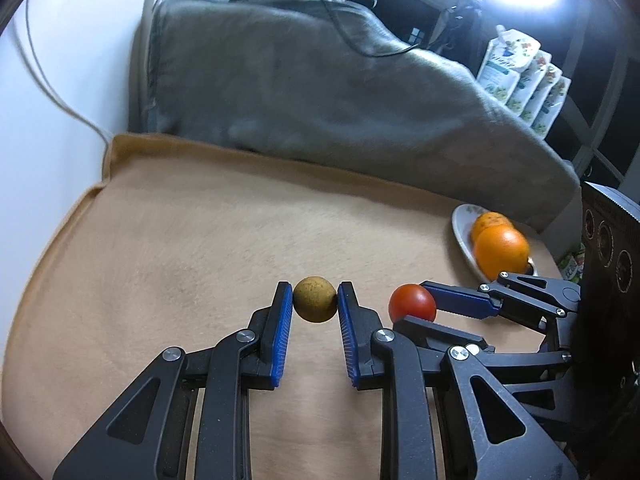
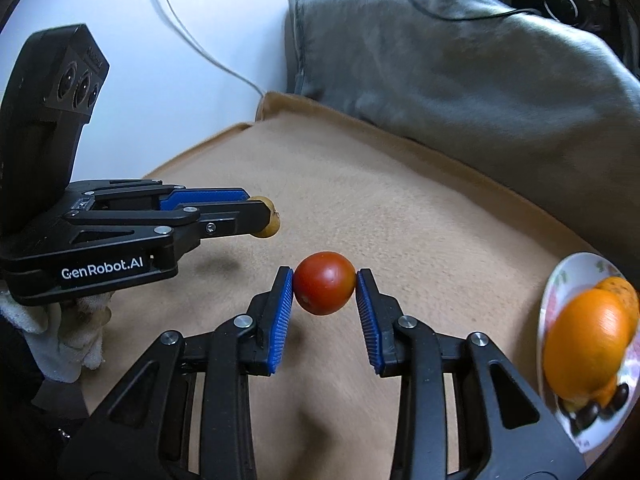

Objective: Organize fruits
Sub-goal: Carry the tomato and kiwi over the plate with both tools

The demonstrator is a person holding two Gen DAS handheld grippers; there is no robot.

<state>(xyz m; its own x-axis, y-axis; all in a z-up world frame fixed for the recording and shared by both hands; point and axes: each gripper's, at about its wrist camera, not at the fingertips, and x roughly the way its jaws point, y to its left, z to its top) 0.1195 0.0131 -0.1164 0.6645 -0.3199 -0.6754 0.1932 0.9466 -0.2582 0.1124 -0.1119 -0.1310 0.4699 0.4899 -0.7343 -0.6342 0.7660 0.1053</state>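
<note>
Two grippers, each pinching one small fruit above the tan cloth [image 1: 180,248]. Left gripper [image 1: 315,300]: blue pads pressed on both sides of a round brown-yellow speckled fruit [image 1: 315,299], held at the fingertips, clear of the cloth. In the right wrist view the same left gripper [image 2: 260,216] comes in from the left, only the tip of the brown fruit [image 2: 269,216] showing past its fingers; a shadow lies on the cloth below it. Right gripper [image 2: 325,289]: pads clamped on a red tomato [image 2: 324,283], also at the fingertips. From the left wrist view the right gripper [image 1: 420,306] sits just beside the left one, tomato [image 1: 412,303] near the brown fruit, not touching. White patterned plate [image 2: 560,280] at the right edge of the cloth, carrying two oranges [image 2: 588,340] plus a few small dark fruits [image 2: 596,408] at its near rim. Plate is well apart from both grippers. Grey blanket [image 1: 320,92] bunched behind the cloth, cables over it. Pouches [image 1: 520,76] stand on a shelf in the back right.
</note>
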